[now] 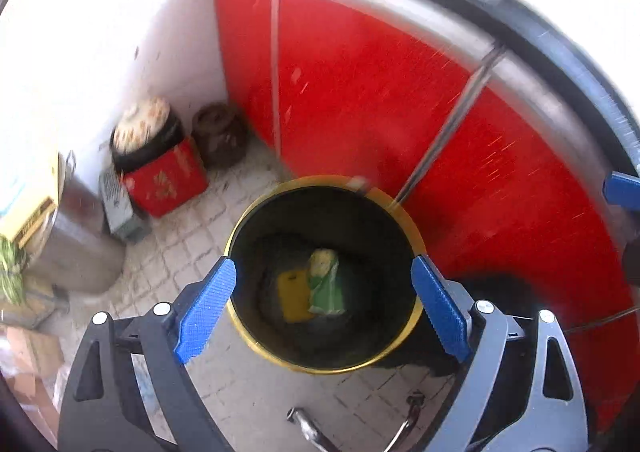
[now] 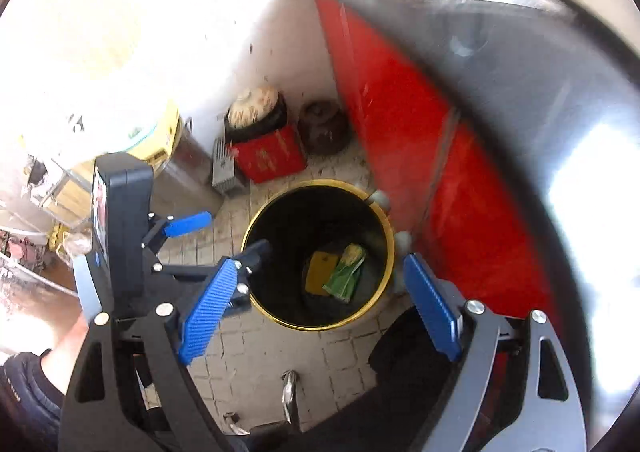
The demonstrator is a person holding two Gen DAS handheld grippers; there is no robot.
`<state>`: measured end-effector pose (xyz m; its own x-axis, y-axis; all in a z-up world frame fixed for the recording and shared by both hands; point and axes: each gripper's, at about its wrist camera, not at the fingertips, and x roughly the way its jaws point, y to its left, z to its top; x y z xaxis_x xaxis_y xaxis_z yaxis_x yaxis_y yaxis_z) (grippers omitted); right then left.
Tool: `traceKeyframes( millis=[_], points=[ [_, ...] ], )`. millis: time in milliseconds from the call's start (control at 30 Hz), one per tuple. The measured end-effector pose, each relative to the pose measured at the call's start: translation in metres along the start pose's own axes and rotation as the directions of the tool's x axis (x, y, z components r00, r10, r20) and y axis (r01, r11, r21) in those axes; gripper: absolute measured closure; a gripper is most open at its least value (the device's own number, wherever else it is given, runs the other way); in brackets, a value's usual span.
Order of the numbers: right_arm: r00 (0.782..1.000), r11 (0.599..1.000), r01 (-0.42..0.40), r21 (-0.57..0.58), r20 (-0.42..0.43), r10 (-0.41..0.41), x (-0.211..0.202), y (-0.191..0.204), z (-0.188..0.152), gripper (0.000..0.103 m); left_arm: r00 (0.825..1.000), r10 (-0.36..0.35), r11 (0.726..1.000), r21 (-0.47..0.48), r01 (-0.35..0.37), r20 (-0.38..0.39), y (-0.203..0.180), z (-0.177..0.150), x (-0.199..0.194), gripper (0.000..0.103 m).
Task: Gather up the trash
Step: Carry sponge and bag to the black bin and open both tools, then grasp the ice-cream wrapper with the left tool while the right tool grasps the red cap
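Now the red cabinet [image 1: 380,100] is standing behind the bin [image 1: 400,212] on the floor, both tongs, left gripper [image 1: 324,304] and right gripper [image 2: 316,308], are hovering spread and empty above it, and a green wrapper [image 1: 326,284] and yellow card [image 1: 292,296] are lying inside; collecting looks mostly done.

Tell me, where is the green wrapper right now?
In both wrist views the green wrapper lies at the bottom of the gold-rimmed bin, partly over a yellow piece, beside the red cabinet.
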<state>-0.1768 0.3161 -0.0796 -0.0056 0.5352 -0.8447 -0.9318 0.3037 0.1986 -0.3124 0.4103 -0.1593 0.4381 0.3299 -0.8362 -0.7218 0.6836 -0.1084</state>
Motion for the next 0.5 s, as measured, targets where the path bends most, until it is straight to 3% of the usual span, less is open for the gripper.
traceKeyframes(
  millis=[133,233,333,433,500],
  points=[
    [0.987,0.993,0.061,0.098,0.141,-0.075,-0.096,-0.036,-0.012,0.013,0.992,-0.094,0.992,0.095,0.085,0.087,-0.051,0.032,-0.052,0.015],
    [0.954,0.96,0.147,0.239,0.222,-0.201,-0.169,-0.08,-0.038,0.009,0.969,-0.199,0.96,0.229,0.162,0.15,-0.113,0.052,-0.089,0.011],
    [0.873,0.854,0.316,0.412,0.226,-0.433,-0.24,-0.135,-0.088,0.009,0.927,-0.345,0.882,0.39,0.266,0.146,-0.19,0.06,-0.119,0.01],
    [0.784,0.718,0.424,0.552,0.174,-0.596,-0.298,-0.178,-0.142,0.009,0.868,-0.487,0.755,0.545,0.365,0.095,-0.278,0.053,-0.143,0.009],
    [0.74,0.627,0.455,0.633,0.124,-0.661,-0.327,-0.202,-0.179,0.009,0.827,-0.561,0.661,0.623,0.419,0.039,-0.328,0.042,-0.154,0.009]
  ],
)
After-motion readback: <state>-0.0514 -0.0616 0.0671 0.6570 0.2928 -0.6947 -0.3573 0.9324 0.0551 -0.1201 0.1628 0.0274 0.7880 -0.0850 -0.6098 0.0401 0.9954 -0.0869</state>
